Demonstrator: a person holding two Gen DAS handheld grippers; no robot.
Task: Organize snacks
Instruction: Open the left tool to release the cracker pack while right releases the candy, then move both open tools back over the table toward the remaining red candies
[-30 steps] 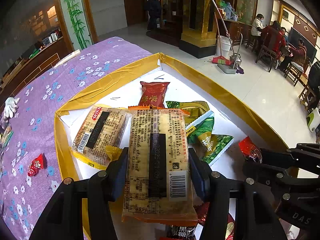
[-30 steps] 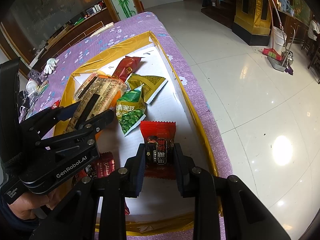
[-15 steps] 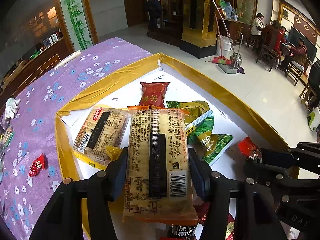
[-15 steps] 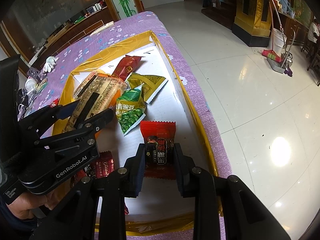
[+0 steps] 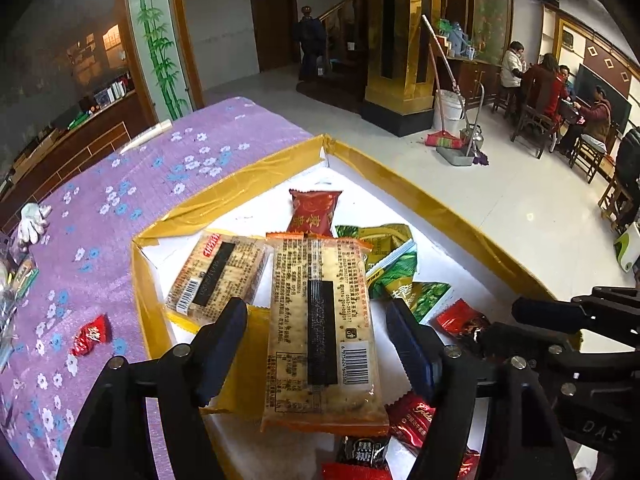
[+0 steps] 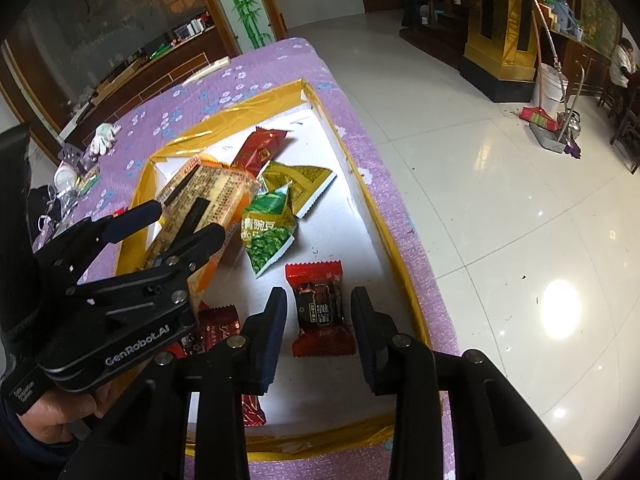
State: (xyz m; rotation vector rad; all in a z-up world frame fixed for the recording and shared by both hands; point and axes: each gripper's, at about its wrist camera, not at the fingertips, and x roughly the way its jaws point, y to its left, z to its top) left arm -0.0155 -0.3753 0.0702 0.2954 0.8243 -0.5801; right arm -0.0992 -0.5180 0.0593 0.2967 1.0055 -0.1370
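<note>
As I look into the white tray (image 5: pixel 472 236) with its gold-taped rim, I count two long cracker packs, two green pea bags, one tall red sachet at the far end, and several small red sweets, whose number I cannot fix because my tongs cover some. One more red sweet (image 5: pixel 90 334) lies outside on the purple flowered tabletop (image 5: pixel 120 200).

My left tongs (image 5: pixel 316 344) are opening; the near cracker pack (image 5: pixel 320 332) lies between the jaws, and clear gaps show on both sides, so the pads no longer press it. It rests partly across the second cracker pack (image 5: pixel 218 274), which lies flat just to its left.

My right tongs (image 6: pixel 318 332) are opening too, only a little apart. The red date sweet (image 6: pixel 320 308) sits on the tray floor between the jaws with a sliver of space either side, untouched.

The cracker packs are flat clear-film oblongs with orange crimped ends, a black stripe and a barcode. The pea bags (image 6: pixel 268 236) are glossy crinkled foil with serrated edges, one overlapping the other. The red sachet (image 5: pixel 314 212) is shiny and puffed. The tongs are matte black plastic with ribbed dark-blue pads
</note>
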